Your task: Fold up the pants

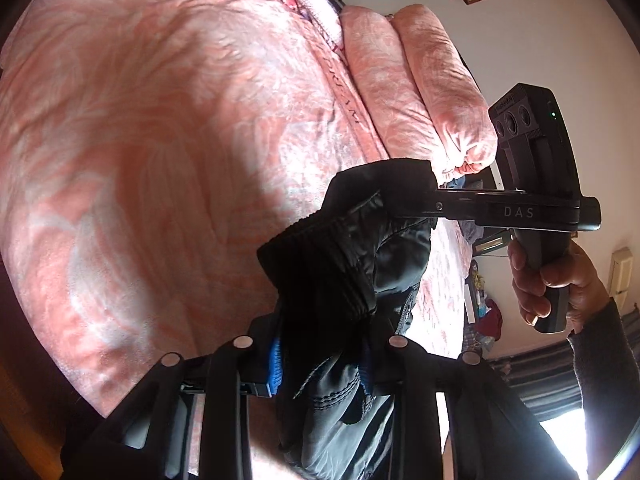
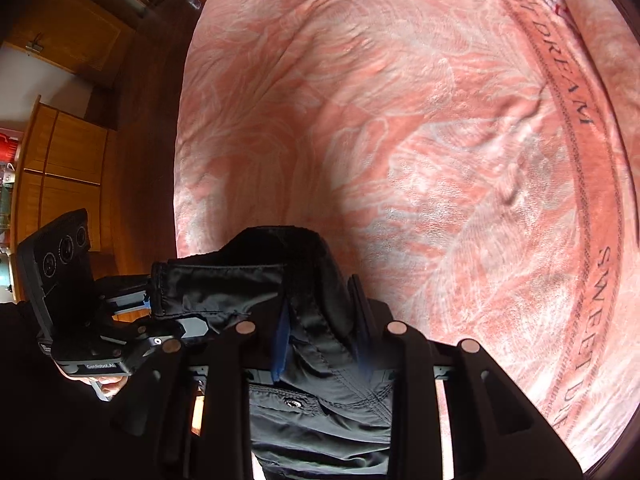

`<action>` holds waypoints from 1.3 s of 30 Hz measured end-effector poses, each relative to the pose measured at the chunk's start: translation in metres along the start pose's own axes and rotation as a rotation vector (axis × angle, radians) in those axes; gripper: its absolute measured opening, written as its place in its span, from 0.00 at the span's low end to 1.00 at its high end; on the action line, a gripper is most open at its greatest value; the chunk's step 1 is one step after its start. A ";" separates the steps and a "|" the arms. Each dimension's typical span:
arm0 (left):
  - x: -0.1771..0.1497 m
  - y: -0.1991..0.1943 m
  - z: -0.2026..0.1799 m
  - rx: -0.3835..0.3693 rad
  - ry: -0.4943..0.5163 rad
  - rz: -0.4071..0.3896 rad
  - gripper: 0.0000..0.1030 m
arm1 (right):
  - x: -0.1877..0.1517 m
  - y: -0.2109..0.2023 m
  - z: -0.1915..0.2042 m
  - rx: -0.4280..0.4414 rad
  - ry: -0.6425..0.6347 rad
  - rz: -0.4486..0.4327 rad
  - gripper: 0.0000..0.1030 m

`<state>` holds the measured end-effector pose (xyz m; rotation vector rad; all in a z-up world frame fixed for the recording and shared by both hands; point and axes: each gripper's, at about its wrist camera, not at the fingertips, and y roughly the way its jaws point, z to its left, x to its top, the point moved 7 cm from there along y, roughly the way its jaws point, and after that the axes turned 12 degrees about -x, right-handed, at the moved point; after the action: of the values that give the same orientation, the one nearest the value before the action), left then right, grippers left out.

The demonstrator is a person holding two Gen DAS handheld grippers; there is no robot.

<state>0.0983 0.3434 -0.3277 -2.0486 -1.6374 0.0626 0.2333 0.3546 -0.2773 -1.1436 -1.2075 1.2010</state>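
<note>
Left wrist view: our left hand-held gripper (image 1: 320, 344) is clamped on the black pants (image 1: 352, 264) at the ribbed waistband, held above the pink bed (image 1: 152, 128), with our right hand-held gripper (image 1: 434, 210) pinching the same waistband just beyond; pillows (image 1: 416, 84) lie well past it. Right wrist view: our right hand-held gripper (image 2: 320, 340) grips the pants (image 2: 320, 412), the left hand-held gripper (image 2: 150, 304) alongside; the waistband runs gripper to gripper, the bed (image 2: 420, 120) unobstructed beyond, we judge.
</note>
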 end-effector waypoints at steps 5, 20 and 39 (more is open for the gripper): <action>-0.005 -0.007 -0.046 -0.014 0.082 0.009 0.27 | -0.025 -0.042 -0.001 -0.037 0.028 -0.049 0.25; -0.056 -0.016 -0.156 -0.045 0.309 0.060 0.26 | -0.117 -0.127 -0.011 -0.114 0.126 -0.172 0.24; -0.122 -0.018 -0.233 -0.046 0.501 0.133 0.26 | -0.209 -0.179 -0.014 -0.172 0.229 -0.269 0.24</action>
<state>0.1293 0.1499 -0.1511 -1.9954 -1.2023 -0.4124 0.2561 0.1378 -0.1082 -1.1666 -1.2588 0.7549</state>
